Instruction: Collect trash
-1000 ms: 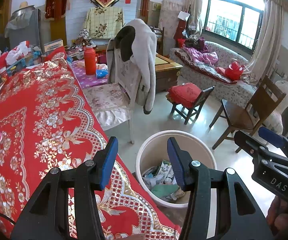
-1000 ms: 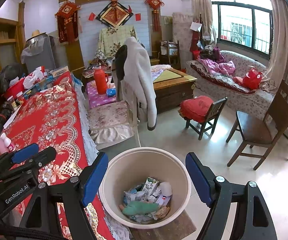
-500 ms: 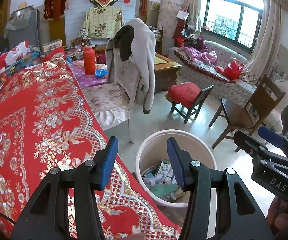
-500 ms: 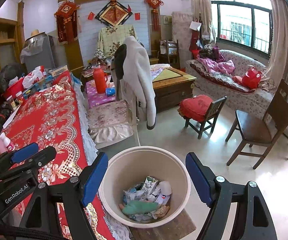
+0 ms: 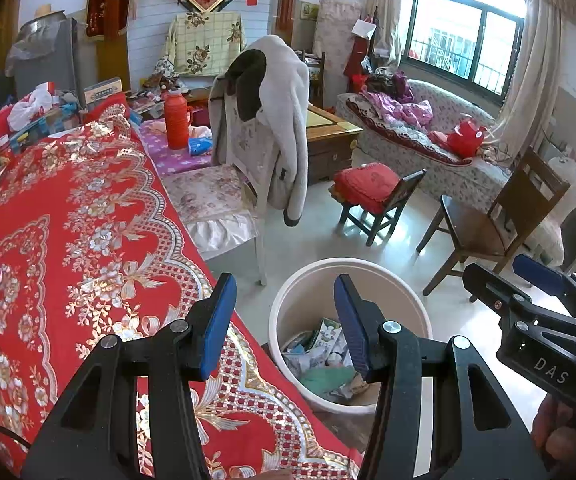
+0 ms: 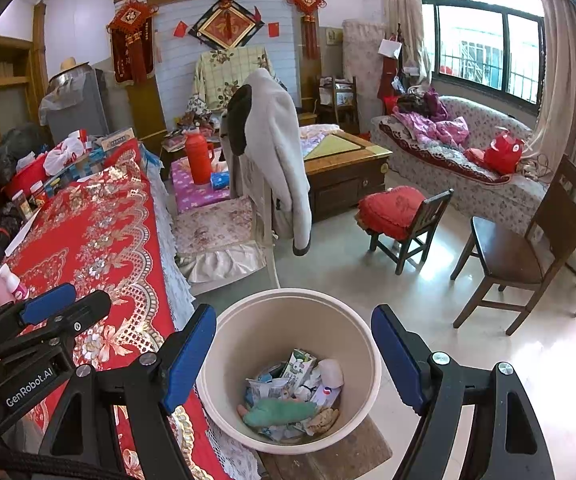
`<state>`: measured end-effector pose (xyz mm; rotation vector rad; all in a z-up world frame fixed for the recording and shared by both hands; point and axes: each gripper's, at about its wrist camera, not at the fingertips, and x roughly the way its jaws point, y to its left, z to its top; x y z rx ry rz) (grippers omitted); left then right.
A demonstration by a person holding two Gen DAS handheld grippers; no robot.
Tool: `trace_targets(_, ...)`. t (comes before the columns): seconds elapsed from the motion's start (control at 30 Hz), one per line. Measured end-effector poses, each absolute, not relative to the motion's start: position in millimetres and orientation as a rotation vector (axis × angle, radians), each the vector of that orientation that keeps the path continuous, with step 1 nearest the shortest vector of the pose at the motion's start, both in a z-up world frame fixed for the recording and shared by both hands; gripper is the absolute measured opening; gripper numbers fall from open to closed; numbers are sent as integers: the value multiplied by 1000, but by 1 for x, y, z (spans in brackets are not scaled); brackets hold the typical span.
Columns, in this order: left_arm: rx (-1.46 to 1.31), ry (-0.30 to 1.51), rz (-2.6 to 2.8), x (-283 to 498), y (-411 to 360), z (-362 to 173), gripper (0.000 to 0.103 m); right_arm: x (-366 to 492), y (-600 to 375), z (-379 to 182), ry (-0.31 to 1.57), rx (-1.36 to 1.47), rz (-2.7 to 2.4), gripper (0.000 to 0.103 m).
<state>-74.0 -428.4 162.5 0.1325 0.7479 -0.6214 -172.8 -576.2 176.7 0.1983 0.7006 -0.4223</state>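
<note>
Both grippers, the left gripper (image 5: pixel 284 320) and the right gripper (image 6: pixel 293 354), are apart and hold nothing above the bin (image 6: pixel 248 328) of trash (image 6: pixel 288 396).

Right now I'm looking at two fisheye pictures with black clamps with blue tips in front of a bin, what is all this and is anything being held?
Those clamps are hand-held grippers, one in each of a person's hands, each carrying a camera that looks along its fingers. One picture is from the left gripper, the other from the right gripper; each also catches the other gripper at its edge. Both stand open with nothing between the blue pads. Below them on the floor is a cream trash bucket with cartons, wrappers and a green crumpled piece inside. Beside it is a table under a red and gold tablecloth, with small pink bottles near its edge.
</note>
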Motion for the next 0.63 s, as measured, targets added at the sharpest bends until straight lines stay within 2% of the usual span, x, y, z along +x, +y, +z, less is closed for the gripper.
trace_targets(0.63, 142, 743, -630, -75, -431, 160, 49, -177, -581, 171, 712, 201, -426, 78)
